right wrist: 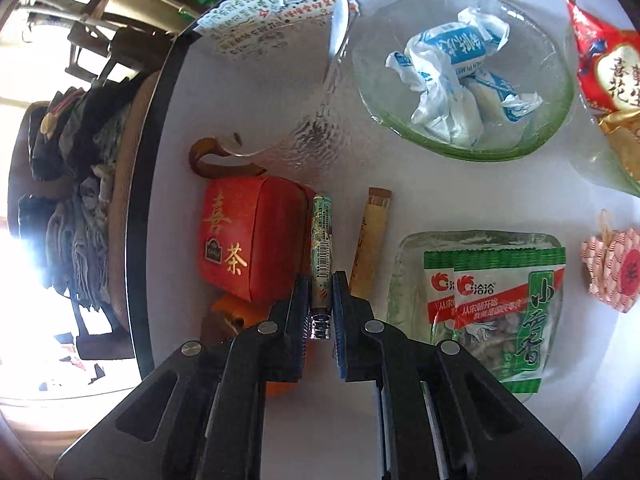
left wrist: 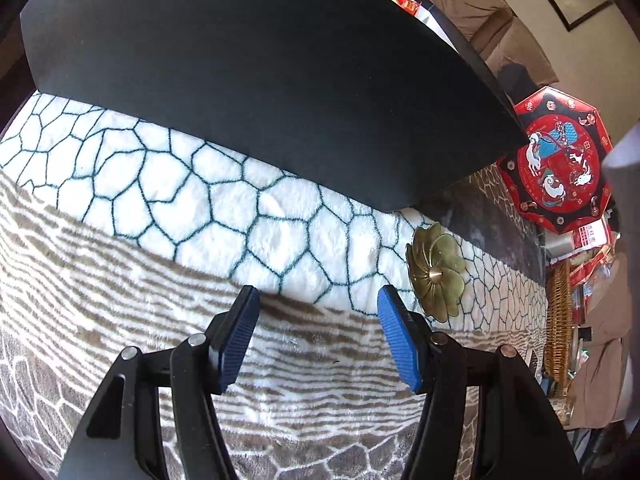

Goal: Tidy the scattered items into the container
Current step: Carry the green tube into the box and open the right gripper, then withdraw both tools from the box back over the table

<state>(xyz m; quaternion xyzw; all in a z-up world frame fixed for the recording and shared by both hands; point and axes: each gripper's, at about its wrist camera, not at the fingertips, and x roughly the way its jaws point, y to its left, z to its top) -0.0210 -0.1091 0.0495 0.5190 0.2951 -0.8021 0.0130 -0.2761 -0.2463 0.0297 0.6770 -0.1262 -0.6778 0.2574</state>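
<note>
In the right wrist view my right gripper (right wrist: 321, 278) is shut on a slim green printed tube (right wrist: 322, 232) with a metal end. The tube points away from me, just above the white table (right wrist: 420, 184), between a red tea box (right wrist: 248, 240) and a beige stick sachet (right wrist: 370, 240). A green glass bowl (right wrist: 560, 92) with wrapped blue-and-white candies (right wrist: 456, 76) stands further back. A clear glass dish (right wrist: 408, 248) with green snack packets (right wrist: 500, 304) lies to the right. My left gripper (left wrist: 318, 290) hangs open over a patterned rug (left wrist: 160, 208), nothing between its blue pads (left wrist: 394, 332).
A clear glass pitcher (right wrist: 316, 92) and printed cards (right wrist: 272, 12) sit at the table's back left. A red snack bag (right wrist: 604, 64) and a pink pouch (right wrist: 612, 268) lie at the right. By the rug are the black table edge (left wrist: 260, 80), a brass flower dish (left wrist: 436, 272), a red octagonal box (left wrist: 560, 160) and a wicker basket (left wrist: 558, 320).
</note>
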